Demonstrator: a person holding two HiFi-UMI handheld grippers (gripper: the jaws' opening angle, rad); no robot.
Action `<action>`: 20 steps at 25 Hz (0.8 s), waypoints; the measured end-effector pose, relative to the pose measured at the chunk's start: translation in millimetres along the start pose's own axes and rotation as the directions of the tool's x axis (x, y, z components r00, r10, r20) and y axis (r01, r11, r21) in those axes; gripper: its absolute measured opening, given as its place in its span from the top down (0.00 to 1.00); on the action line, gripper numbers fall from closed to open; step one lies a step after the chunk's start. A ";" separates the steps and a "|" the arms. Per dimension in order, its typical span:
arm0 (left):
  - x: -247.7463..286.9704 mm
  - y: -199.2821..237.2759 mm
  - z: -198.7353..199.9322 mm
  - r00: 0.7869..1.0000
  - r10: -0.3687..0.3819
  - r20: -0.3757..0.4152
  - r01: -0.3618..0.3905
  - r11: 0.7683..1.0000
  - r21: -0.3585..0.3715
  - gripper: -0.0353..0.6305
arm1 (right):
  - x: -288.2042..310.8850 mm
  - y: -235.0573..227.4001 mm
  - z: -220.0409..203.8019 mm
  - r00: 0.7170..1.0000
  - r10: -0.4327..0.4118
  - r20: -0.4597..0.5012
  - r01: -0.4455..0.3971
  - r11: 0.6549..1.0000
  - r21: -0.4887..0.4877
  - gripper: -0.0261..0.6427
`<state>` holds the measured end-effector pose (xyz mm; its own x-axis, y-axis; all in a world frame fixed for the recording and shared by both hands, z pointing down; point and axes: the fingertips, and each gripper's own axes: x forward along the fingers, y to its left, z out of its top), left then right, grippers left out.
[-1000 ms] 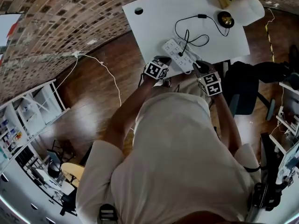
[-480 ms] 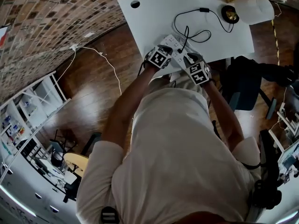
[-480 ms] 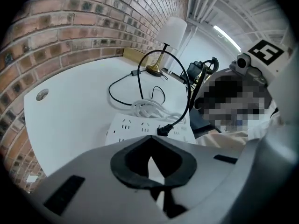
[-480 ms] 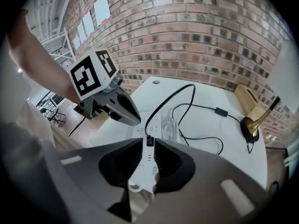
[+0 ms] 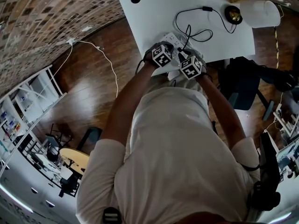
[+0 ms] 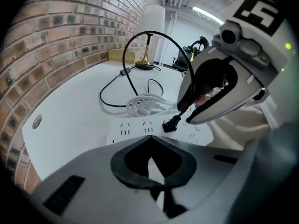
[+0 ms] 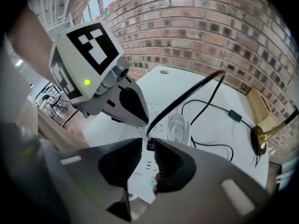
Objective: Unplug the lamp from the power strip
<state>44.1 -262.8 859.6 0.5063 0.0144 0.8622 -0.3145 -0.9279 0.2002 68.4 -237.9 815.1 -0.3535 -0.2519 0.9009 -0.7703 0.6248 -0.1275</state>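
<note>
A white power strip (image 6: 140, 130) lies on the white table (image 5: 154, 17) with the lamp's black plug (image 6: 170, 124) in one of its sockets. The black cord (image 5: 196, 20) runs from the plug to the brass lamp base (image 5: 232, 14). My left gripper (image 6: 152, 157) is shut and empty, just short of the strip's near edge. My right gripper (image 7: 148, 148) hangs over the plug (image 7: 150, 143). Its jaws have just been opening, and the plug shows in the gap at their tips without the pads pressing on it. In the head view both grippers (image 5: 162, 56) (image 5: 190, 66) cover most of the strip.
A coil of white cable (image 6: 147, 104) lies just behind the strip. The white lampshade (image 5: 264, 10) lies at the table's far right, next to a brick wall (image 7: 201, 27). A dark chair (image 5: 243, 85) stands right of the person.
Both grippers have dropped onto the power strip and drawn close together. The right one has come in over the plug.
</note>
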 end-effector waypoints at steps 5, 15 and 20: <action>17.5 -6.7 5.5 0.999 0.024 0.030 -0.024 1.000 0.018 0.94 | 6.5 -10.0 -5.6 1.000 -0.005 -0.005 0.005 1.000 0.011 0.85; 5.5 -8.6 -4.9 0.996 0.043 0.073 -0.059 0.970 0.234 0.95 | -9.6 1.4 15.6 0.999 -0.042 0.035 0.041 0.999 0.017 0.92; 6.8 -11.8 -2.9 0.995 0.058 0.083 -0.077 0.966 0.245 0.96 | -5.2 -3.3 9.0 0.999 -0.042 0.032 0.041 0.999 0.018 0.92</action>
<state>48.8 -250.6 864.4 0.5522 -0.0710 0.8307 -0.1462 -0.9892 0.0126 68.0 -245.4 807.1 -0.3377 -0.3016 0.8916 -0.7937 0.6005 -0.0975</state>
